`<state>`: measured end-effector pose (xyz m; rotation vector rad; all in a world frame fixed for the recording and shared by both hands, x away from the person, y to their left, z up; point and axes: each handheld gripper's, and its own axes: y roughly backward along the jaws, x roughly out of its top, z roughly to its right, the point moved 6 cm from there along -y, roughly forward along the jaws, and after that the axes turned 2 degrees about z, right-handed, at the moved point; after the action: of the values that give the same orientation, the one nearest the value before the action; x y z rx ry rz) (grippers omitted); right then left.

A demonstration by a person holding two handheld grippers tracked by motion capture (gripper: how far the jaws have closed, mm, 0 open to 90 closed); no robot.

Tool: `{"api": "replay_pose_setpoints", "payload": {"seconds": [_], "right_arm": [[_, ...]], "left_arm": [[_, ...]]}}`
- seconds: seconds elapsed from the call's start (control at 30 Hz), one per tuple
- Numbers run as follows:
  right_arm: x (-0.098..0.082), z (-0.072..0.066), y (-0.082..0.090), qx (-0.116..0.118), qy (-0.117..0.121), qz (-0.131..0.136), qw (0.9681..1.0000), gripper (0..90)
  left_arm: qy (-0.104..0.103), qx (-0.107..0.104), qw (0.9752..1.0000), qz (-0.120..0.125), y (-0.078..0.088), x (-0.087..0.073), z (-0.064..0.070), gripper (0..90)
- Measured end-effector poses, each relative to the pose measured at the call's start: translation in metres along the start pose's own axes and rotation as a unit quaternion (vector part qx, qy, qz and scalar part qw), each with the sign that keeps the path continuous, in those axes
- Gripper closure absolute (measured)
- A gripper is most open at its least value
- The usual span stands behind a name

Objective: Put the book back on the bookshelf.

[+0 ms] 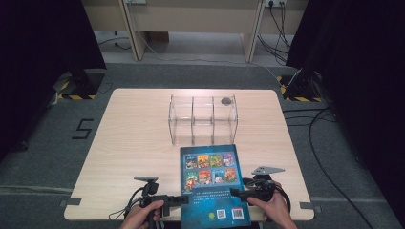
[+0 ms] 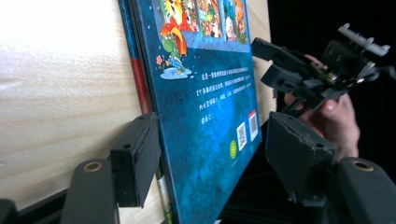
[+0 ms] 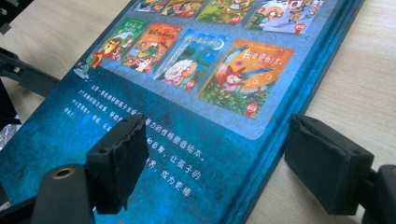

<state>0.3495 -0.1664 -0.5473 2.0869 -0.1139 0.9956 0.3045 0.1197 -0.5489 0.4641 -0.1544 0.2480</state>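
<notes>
Left tongs: at the near bench edge, jaws spread astride the spine edge of the book, pads not pressing it. Right tongs: jaws parted, one over the cover, one past the book's right edge, nothing gripped. Book: blue picture book, back cover up, flat on the bench, overhanging the near edge. Farther back: clear three-compartment organiser, a small dark round object in its right compartment.
</notes>
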Motion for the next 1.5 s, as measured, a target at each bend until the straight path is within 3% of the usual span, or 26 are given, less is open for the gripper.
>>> {"api": "replay_pose_setpoints", "payload": {"seconds": [0.17,0.4,0.73,0.83,0.87,0.97,1.1,1.27,1.37,1.43,1.5], "right_arm": [[0.0002,-0.001,-0.0002,0.001,-0.002,-0.004,1.0,20.1],[0.0006,-0.0021,-0.0006,-0.005,-0.003,-0.009,0.9999,20.1],[0.0007,0.0003,0.0008,-0.009,-0.005,-0.007,0.9999,19.0],[0.0007,0.0003,0.0009,-0.009,-0.005,-0.008,0.9999,19.0],[0.0007,0.0002,0.0009,-0.009,-0.005,-0.008,0.9999,19.0],[0.0006,0.0001,0.0011,-0.008,-0.008,-0.008,0.9999,19.0],[0.0006,-0.0001,0.0011,-0.01,-0.009,-0.009,0.9999,19.0],[0.0007,0.0008,0.0013,-0.006,-0.006,-0.008,0.9999,19.1],[0.0006,0.002,0.0022,0.0,-0.01,-0.006,0.9999,19.3],[0.0004,0.0029,0.003,0.004,-0.015,-0.005,0.9999,19.5],[0.0004,0.0029,0.0032,0.006,-0.016,-0.004,0.9999,19.5]], "left_arm": [[0.023,-0.01,0.9997,0.003,-0.0036,0.0049,-0.0027,36.6],[0.006,-0.005,1.0,-0.004,-0.0037,0.0056,-0.0018,39.0],[-0.068,0.009,0.9976,-0.008,-0.0039,0.0095,-0.0058,61.4],[-0.124,0.026,0.9919,-0.01,-0.004,0.0085,-0.0086,70.5],[-0.147,0.035,0.9883,-0.016,-0.0043,0.0081,-0.0093,72.2],[-0.181,0.035,0.9826,-0.02,-0.0045,0.0083,-0.0094,72.2],[-0.204,0.035,0.9782,-0.017,-0.0043,0.0076,-0.009,71.7],[-0.236,0.037,0.971,-0.015,-0.004,0.0073,-0.0089,71.5],[-0.263,0.049,0.9636,-0.006,-0.004,0.006,-0.008,70.8],[-0.272,0.053,0.9608,-0.002,-0.0039,0.0056,-0.008,70.6],[-0.286,0.058,0.9565,0.003,-0.0042,0.0052,-0.0077,70.4]]}}
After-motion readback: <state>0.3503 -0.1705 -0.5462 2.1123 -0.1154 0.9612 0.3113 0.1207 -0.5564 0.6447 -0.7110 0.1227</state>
